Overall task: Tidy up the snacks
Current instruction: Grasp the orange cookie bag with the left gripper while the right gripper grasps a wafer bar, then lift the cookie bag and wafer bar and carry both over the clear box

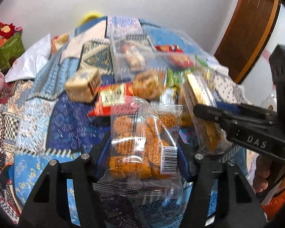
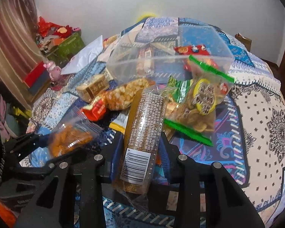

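1. A bed quilt (image 2: 260,114) in blue and cream patchwork carries the loose snack pile (image 2: 123,95), near a clear plastic tub (image 2: 161,43); a white wall stands behind
2. Left gripper (image 1: 144,152) clamps an orange snack packet (image 1: 142,142)
3. Right gripper (image 2: 142,152) clamps a long biscuit pack (image 2: 144,133)

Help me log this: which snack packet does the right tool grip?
The long clear cracker sleeve, barcode end nearest the camera, in the right tool; the squat orange-snack packet sits in the left tool.
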Tool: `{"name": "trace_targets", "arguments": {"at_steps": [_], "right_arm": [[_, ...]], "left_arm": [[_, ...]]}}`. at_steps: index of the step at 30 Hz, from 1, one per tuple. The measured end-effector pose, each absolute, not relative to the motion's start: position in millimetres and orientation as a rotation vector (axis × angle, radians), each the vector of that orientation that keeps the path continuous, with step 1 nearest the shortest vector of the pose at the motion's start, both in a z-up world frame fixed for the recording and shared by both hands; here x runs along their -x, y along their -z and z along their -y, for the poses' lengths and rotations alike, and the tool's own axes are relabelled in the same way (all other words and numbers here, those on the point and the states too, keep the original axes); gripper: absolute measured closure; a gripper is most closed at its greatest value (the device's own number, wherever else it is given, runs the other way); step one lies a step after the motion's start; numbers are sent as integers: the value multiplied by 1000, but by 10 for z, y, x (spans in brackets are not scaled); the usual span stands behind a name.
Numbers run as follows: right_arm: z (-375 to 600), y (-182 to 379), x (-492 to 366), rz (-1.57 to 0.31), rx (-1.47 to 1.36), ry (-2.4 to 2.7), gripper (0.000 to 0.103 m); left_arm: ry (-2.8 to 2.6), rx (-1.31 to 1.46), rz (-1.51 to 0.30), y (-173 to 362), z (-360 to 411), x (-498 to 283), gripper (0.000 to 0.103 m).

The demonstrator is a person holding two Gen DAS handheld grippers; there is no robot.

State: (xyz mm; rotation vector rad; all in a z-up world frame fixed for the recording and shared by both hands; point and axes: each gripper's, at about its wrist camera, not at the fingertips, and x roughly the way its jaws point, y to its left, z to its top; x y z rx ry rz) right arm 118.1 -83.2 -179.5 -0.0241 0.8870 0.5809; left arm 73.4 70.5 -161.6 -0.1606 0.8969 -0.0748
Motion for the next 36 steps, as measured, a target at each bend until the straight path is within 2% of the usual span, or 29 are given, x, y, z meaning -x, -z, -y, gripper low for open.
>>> {"name": "trace_targets", "arguments": {"at_steps": [19,29,36], "right_arm": [[1002,1147,-1657,-696,-28,-537,70],[975,974,-2075,-638,-22,-529,70],[822,1049,-2424,-653,33,-538,70]], "left_arm": [[67,172,-737,970,-661,-1391,43],[38,182,-715,861,-707,-1997,43],[23,185,-749,1007,-748,-2431,43]]}}
